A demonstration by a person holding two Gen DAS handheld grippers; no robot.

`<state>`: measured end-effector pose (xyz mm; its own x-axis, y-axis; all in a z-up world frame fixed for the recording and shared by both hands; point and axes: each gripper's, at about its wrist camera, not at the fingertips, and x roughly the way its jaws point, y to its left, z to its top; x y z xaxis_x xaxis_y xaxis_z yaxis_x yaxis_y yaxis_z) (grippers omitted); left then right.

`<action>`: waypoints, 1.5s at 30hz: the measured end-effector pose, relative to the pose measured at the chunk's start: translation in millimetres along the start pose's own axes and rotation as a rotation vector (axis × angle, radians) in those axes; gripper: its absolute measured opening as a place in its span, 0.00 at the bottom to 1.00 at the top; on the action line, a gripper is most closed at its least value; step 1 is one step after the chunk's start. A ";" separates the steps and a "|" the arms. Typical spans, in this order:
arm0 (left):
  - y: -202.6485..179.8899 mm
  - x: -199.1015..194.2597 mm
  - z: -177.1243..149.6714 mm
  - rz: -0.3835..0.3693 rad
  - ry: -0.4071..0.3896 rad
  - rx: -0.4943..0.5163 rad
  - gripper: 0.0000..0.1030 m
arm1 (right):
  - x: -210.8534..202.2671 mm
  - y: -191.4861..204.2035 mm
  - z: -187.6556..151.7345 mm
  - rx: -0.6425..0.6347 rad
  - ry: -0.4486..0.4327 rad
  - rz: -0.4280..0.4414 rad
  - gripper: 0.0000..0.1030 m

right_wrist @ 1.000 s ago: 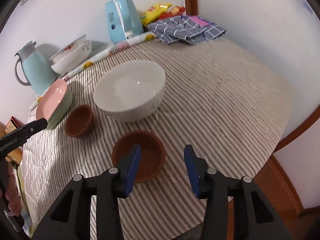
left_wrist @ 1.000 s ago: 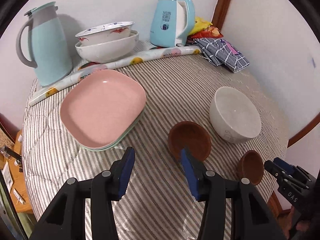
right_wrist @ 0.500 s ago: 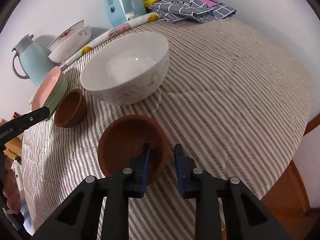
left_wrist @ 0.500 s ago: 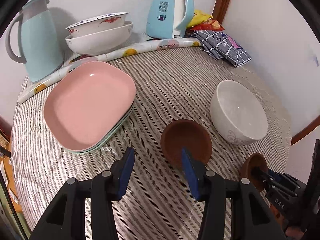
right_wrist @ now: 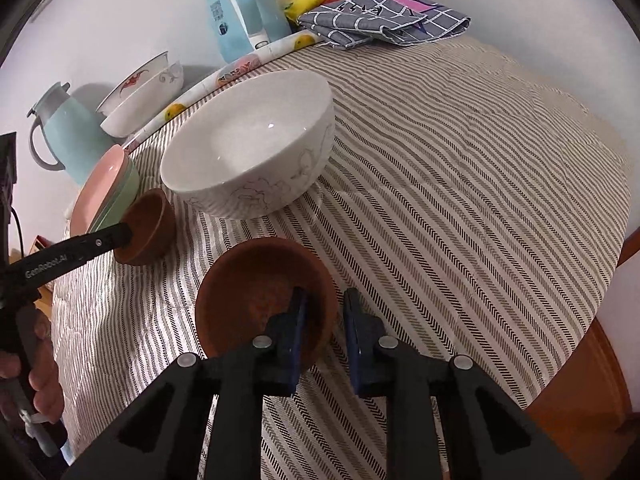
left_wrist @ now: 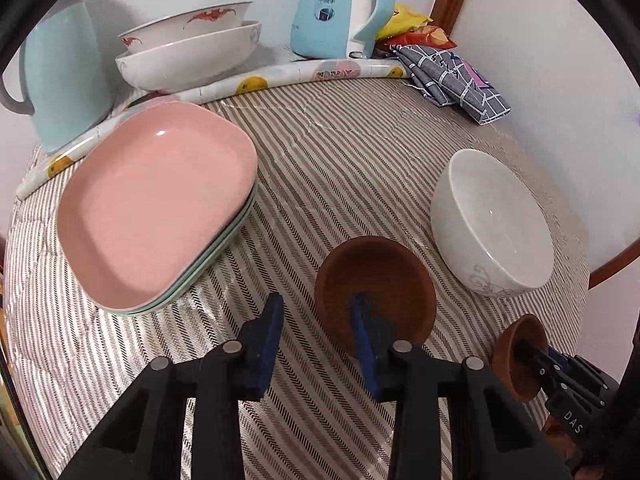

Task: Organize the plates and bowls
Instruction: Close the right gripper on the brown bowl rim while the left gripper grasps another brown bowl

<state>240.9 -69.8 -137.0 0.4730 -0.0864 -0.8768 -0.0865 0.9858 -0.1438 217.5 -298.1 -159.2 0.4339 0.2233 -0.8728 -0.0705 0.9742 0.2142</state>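
Note:
Two small brown bowls stand on the striped tablecloth. My left gripper [left_wrist: 316,320] straddles the near rim of one brown bowl [left_wrist: 374,292]: right finger inside, left finger outside with a gap. Its jaws are closing. My right gripper [right_wrist: 326,312] straddles the right rim of the other brown bowl [right_wrist: 266,300], left finger inside, right finger just outside. Its jaws are closing too, and slim gaps still show. A larger white bowl [right_wrist: 248,148] sits behind both. A pink plate [left_wrist: 156,208] tops a stack of green plates at the left.
Two stacked white patterned bowls [left_wrist: 188,52], a pale blue jug [left_wrist: 64,76] and a blue kettle [left_wrist: 336,8] line the back wall. A rolled fruit-print sheet [left_wrist: 320,74] lies before them, with a checked cloth [left_wrist: 452,76] at the back right. The round table's edge [right_wrist: 592,320] runs close on the right.
Both grippers have sunk toward the brown bowls and their jaws have narrowed. The right gripper's left finger now sits inside its bowl, the rim between the pads.

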 end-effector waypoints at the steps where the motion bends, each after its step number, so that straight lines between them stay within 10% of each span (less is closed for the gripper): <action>1: 0.2 1.3 0.2 -0.002 0.002 -0.002 0.31 | -0.2 -0.2 -0.1 -0.002 -0.001 -0.001 0.18; 19: -1.8 21.3 6.8 -0.052 0.021 -0.004 0.11 | -1.1 2.6 1.2 -0.007 -0.003 0.002 0.11; 45: 14.9 -4.7 -1.6 -0.107 0.006 -0.008 0.08 | -23.2 6.1 3.1 0.033 -0.050 0.001 0.08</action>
<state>236.1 -55.0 -135.8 0.4748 -0.1923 -0.8588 -0.0424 0.9697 -0.2406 209.8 -297.4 -136.2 0.4778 0.2218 -0.8500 -0.0413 0.9722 0.2305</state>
